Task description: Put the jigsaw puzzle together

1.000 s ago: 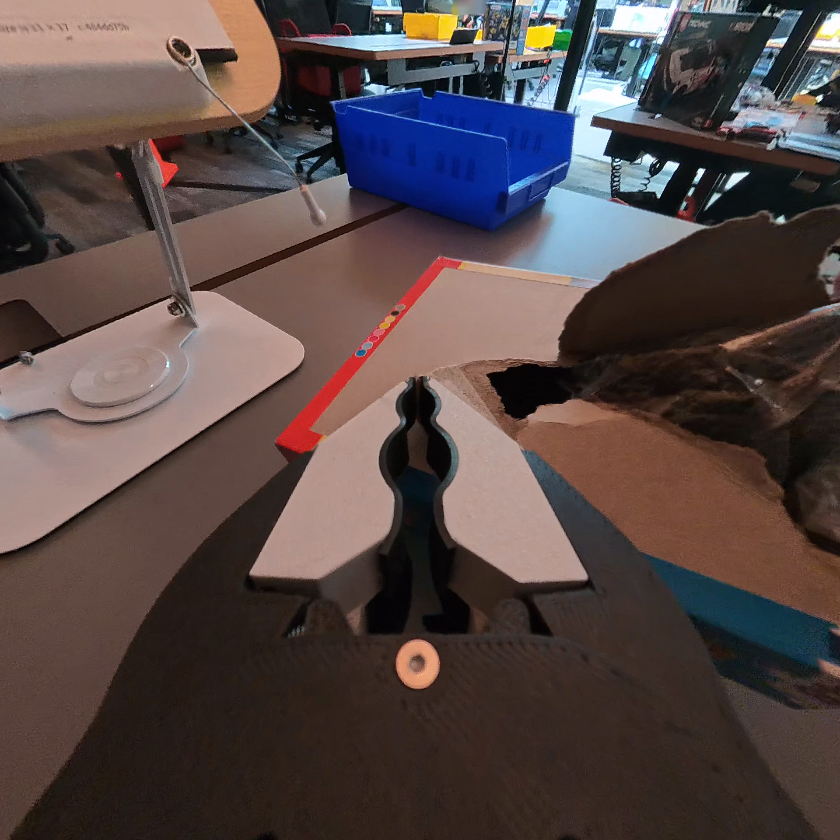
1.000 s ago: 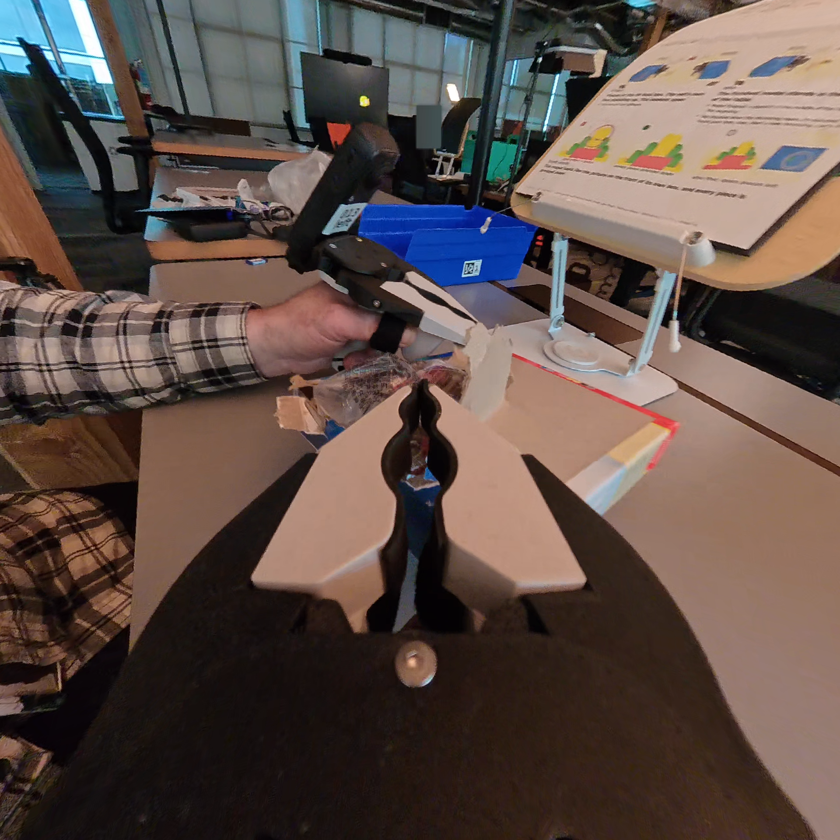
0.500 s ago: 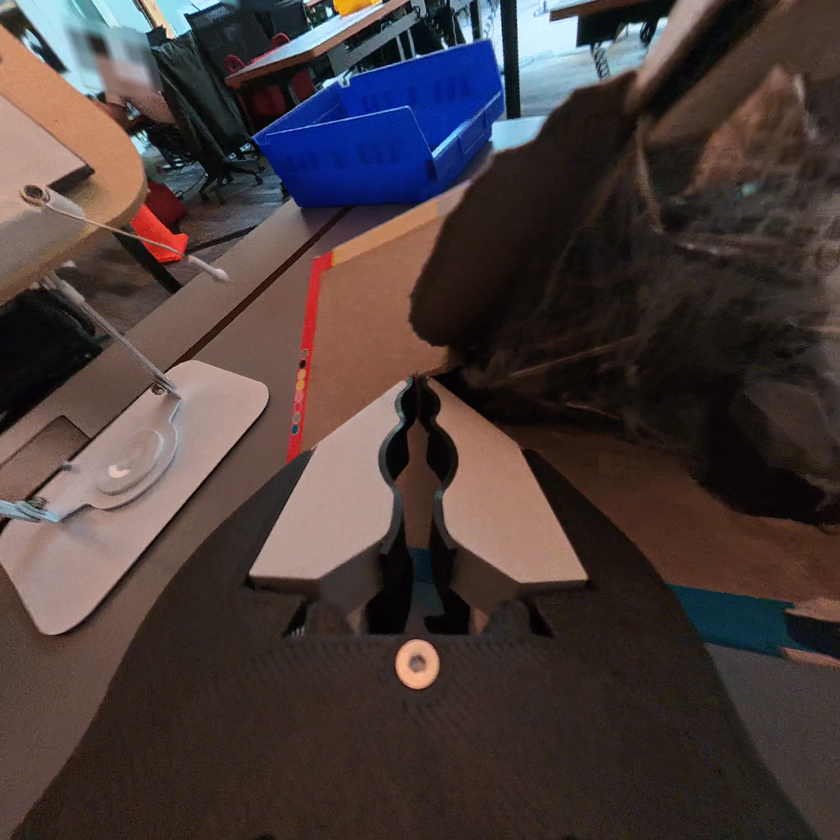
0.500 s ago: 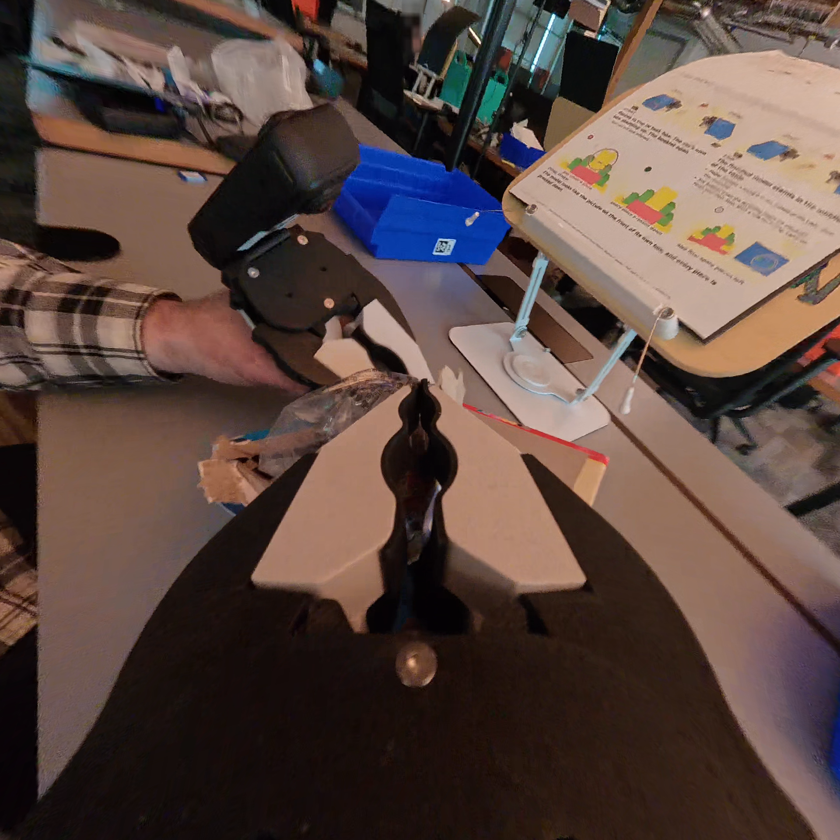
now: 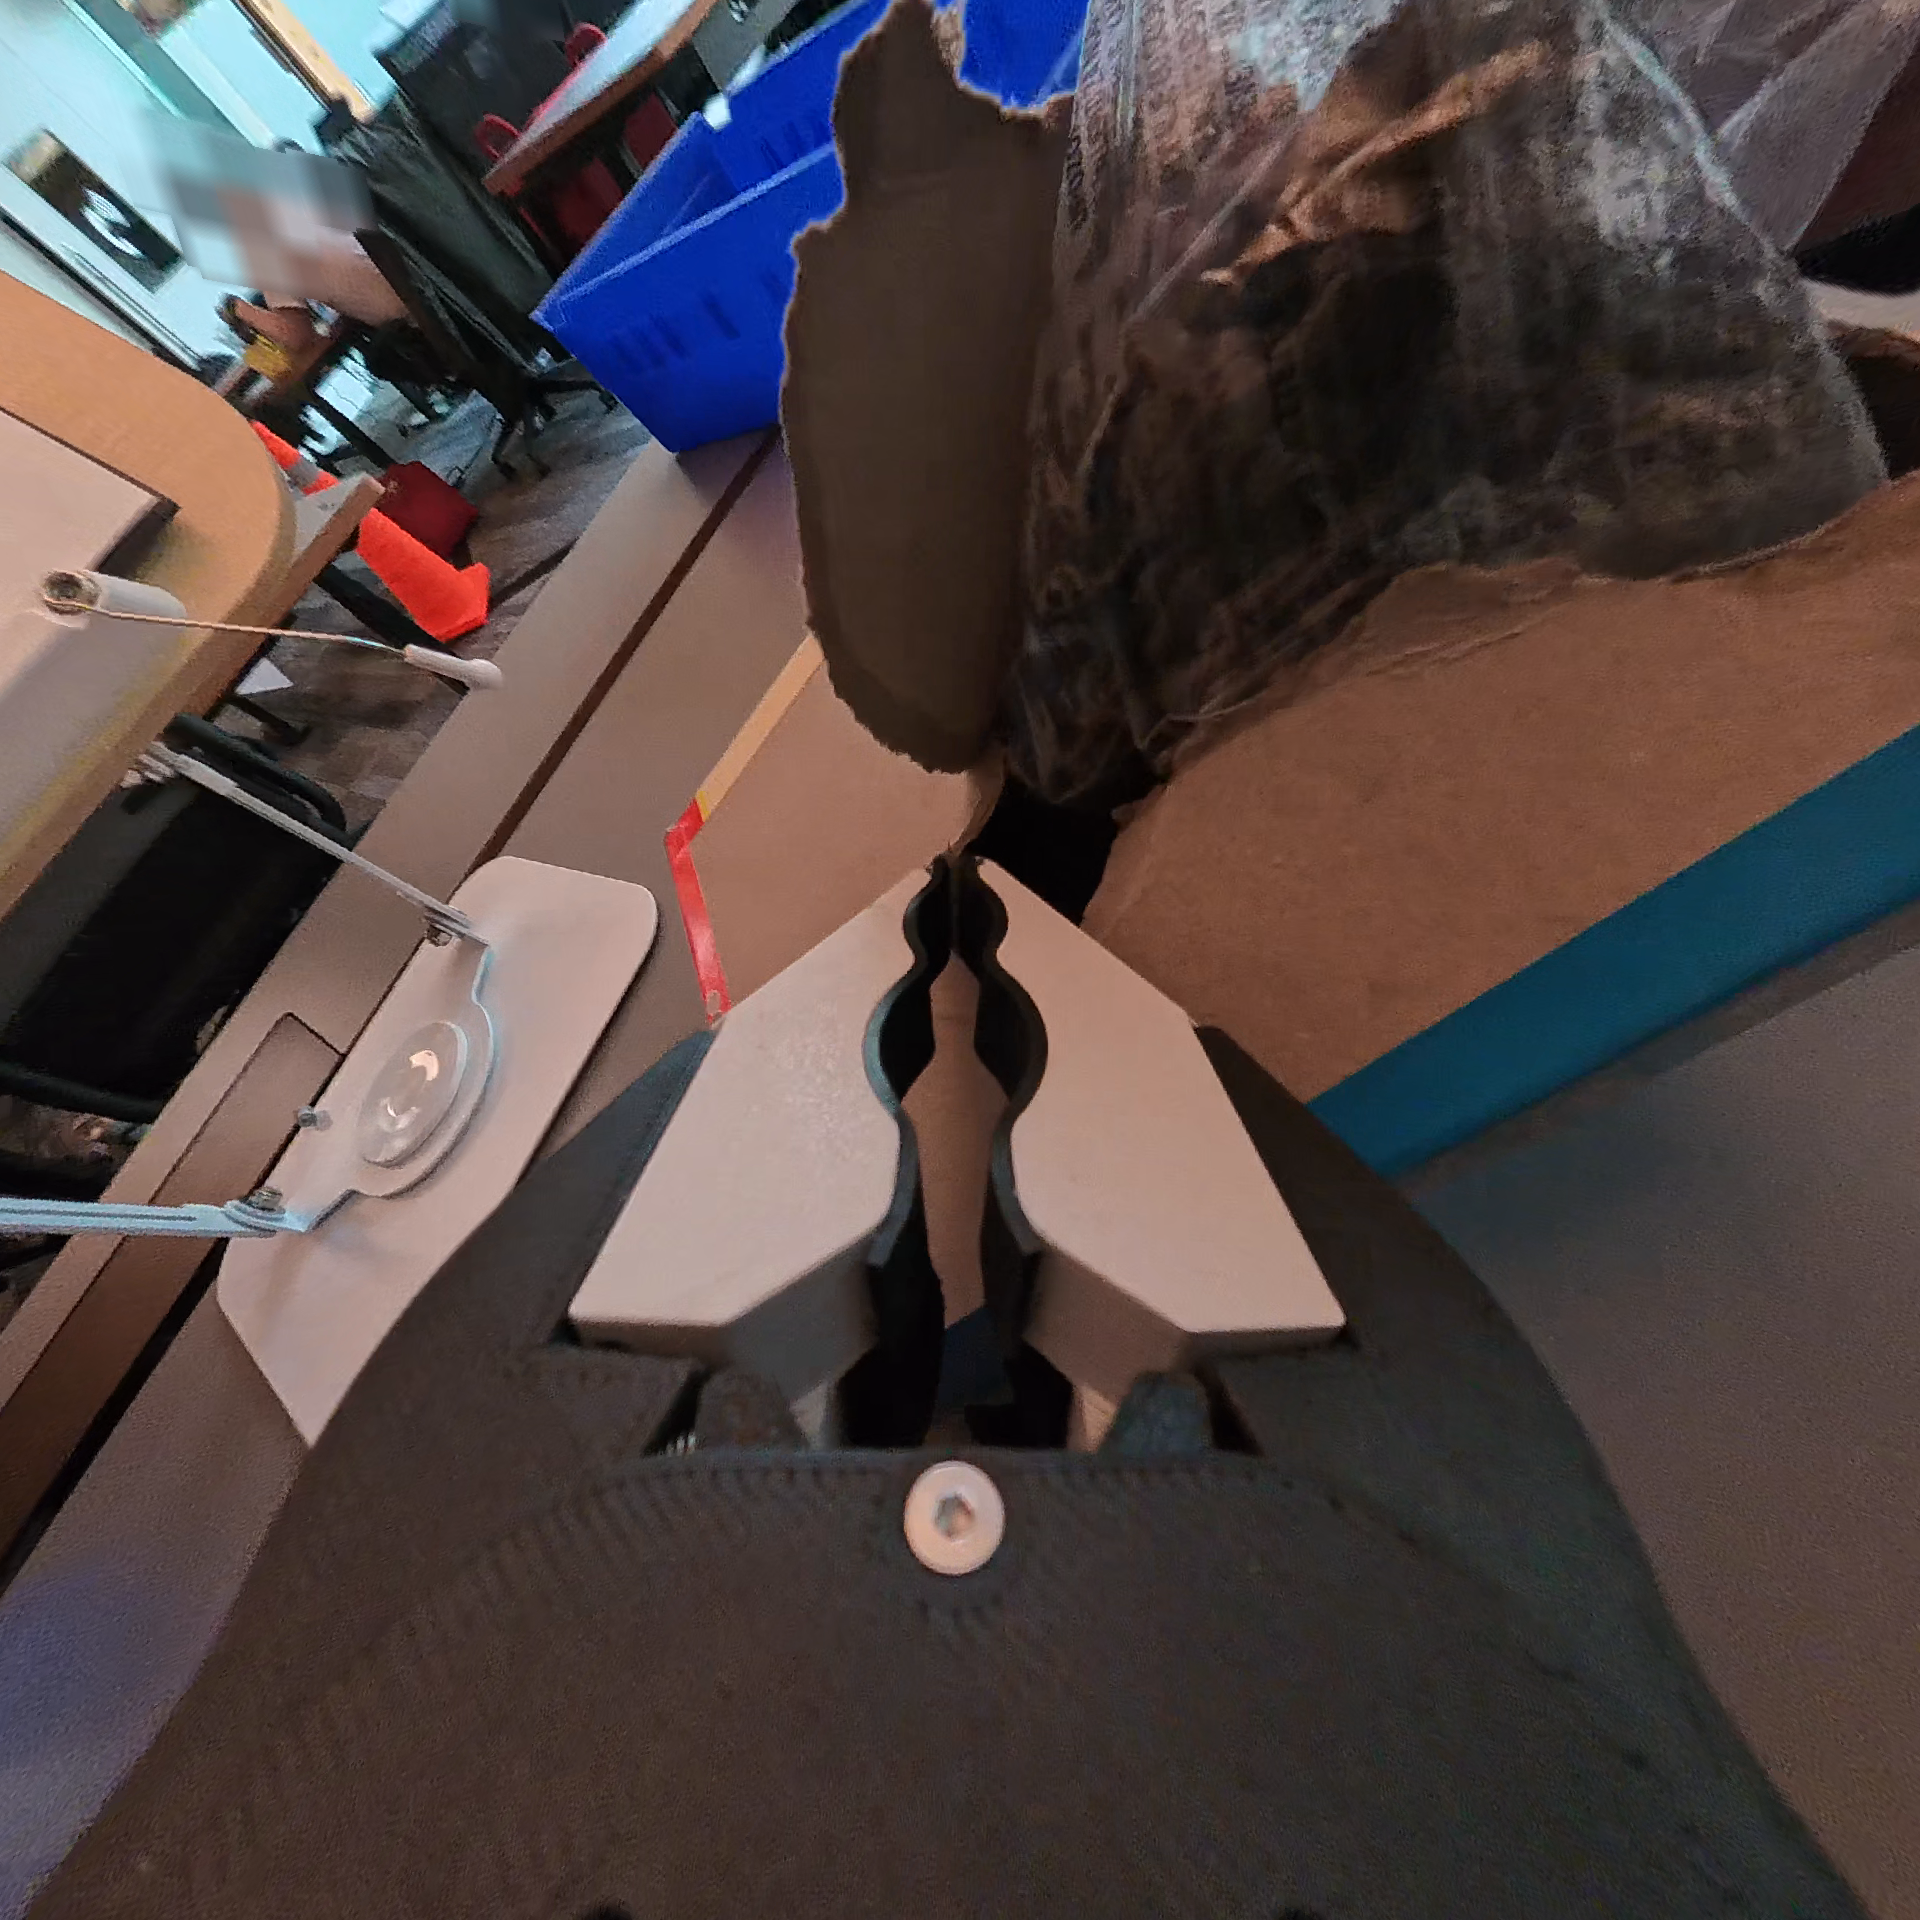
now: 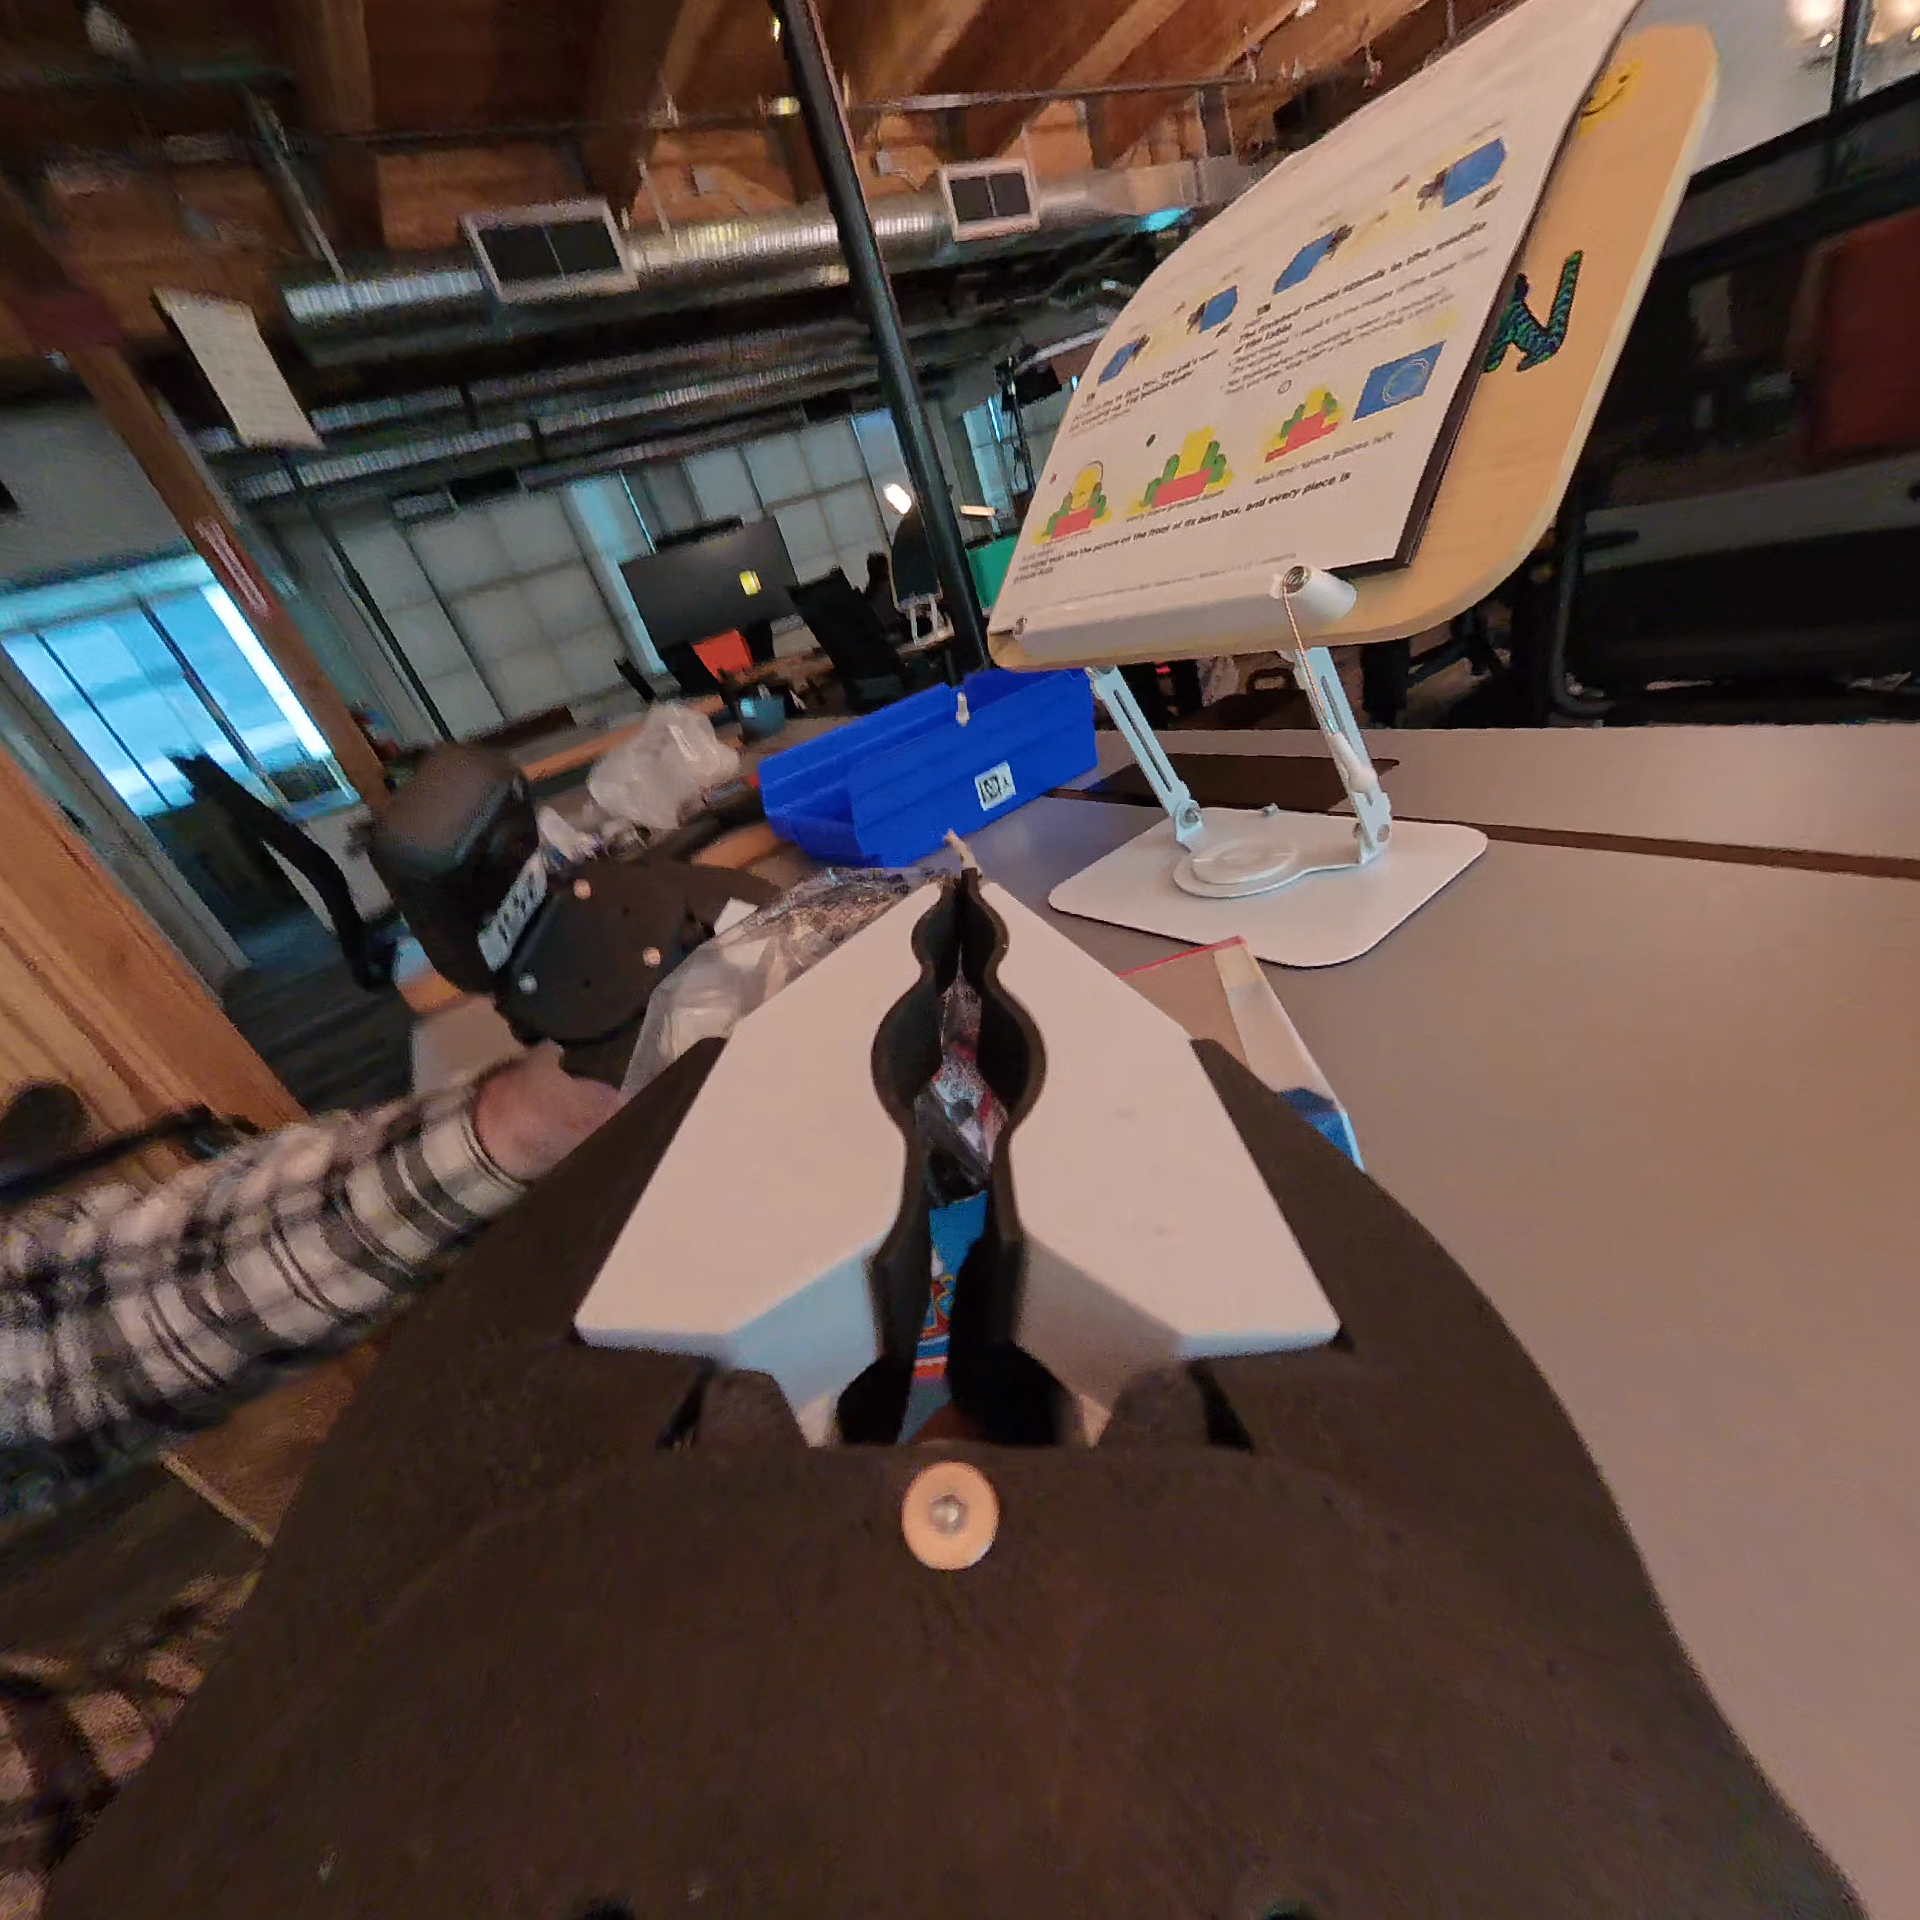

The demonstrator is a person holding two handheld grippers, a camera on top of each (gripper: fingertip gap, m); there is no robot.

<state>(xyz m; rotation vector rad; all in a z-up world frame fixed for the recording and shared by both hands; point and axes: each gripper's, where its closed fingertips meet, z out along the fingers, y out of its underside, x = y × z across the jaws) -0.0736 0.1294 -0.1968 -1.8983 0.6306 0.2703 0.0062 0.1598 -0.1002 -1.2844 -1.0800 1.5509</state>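
Standing upright, torn puzzle bag (image 5: 1403,343) between both grippers

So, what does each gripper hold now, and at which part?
Left gripper: a torn flap of the cardboard box. Right gripper: shut on the plastic bag, exact part hidden.

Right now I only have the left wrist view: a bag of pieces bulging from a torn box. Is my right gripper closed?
Observer: Yes. The right gripper has its fingers closed, with a pale sliver poking out at the tips; bag or cardboard, I can't tell.
Operator: Where is the bag from there?
Observer: The clear bag lies just beyond the tips, to their left, next to the box.
Operator: Anything on the stand?
Observer: The stand holds a sheet of coloured pictures.
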